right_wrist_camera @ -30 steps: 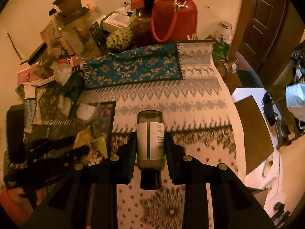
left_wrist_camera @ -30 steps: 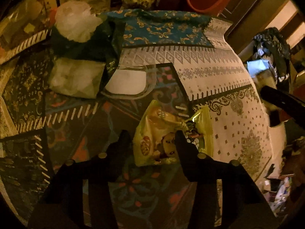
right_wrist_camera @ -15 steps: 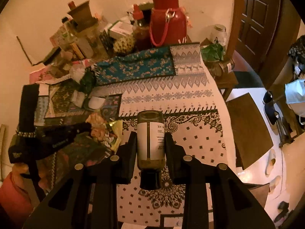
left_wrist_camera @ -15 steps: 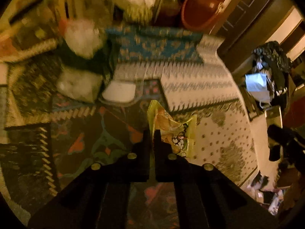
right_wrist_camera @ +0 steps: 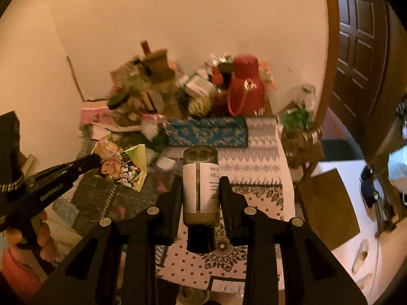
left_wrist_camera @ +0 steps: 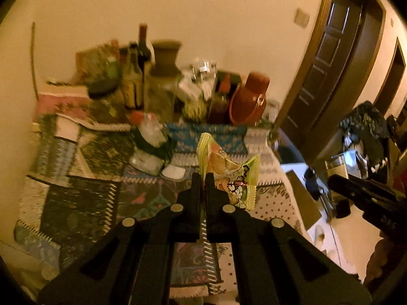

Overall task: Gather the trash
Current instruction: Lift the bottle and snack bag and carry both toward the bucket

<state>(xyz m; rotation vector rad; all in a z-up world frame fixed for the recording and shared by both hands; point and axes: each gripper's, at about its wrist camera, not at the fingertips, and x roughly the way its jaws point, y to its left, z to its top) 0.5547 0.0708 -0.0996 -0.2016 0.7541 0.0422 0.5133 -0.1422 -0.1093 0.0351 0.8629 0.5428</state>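
At the bottom centre of the left wrist view, the left tool [left_wrist_camera: 202, 178] pinches a yellow-green snack wrapper [left_wrist_camera: 230, 175] by its edge, lifted clear of the patterned counter [left_wrist_camera: 84, 203]. In the right wrist view, the right tool [right_wrist_camera: 201, 185] grips a glass bottle [right_wrist_camera: 201, 185], cap toward the camera. Farther back, blurred clutter and a red flask [right_wrist_camera: 245, 87] stand against the wall.

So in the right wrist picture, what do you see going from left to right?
Left tongs pinching the yellow-green snack wrapper → glass bottle in the right tongs → red thermos → brown wooden door.
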